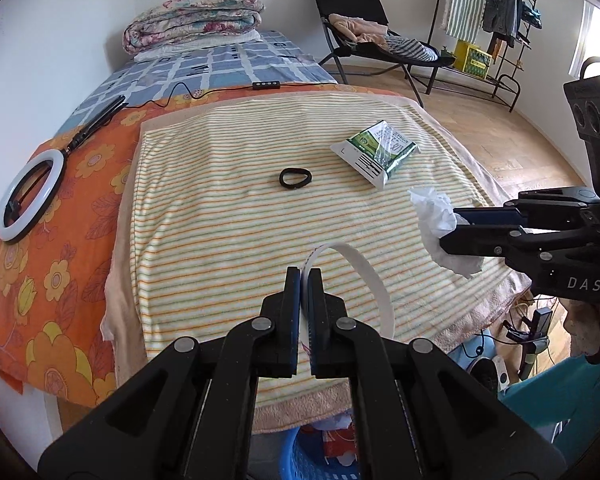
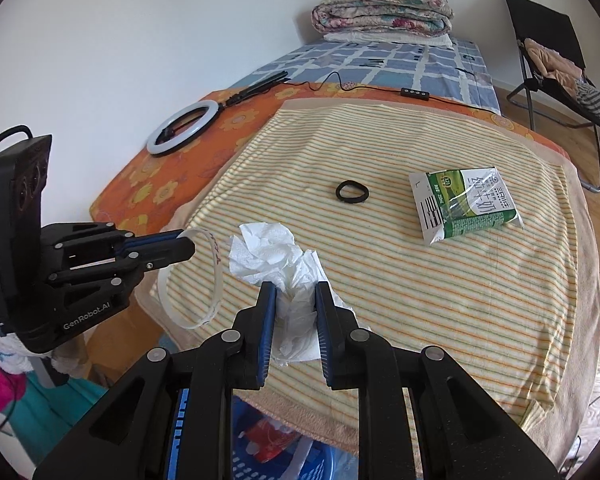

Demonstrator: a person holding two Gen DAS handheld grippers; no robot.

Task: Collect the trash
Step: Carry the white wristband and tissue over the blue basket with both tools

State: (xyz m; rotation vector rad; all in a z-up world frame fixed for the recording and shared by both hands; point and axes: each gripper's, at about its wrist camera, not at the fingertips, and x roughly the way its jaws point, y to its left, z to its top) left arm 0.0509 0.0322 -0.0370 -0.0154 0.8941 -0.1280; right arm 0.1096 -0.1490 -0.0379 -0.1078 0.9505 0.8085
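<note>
Right wrist view: crumpled tissue is pinched in the right hand-held gripper, a white strip in the fully closed left hand-held gripper; both should be released only once centred over the blue basket below the bed edge.

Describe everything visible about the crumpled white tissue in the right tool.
The crumpled tissue is a wad of thin white paper, creased and wrinkled, with a loose tail drooping below. It is pinched between the blue pads of the right tool, whose jaws stand narrowly apart on it. It appears lifted clear of the striped towel, near the towel's front edge, above a blue basket. From the left wrist view, nothing else touches it.
</note>
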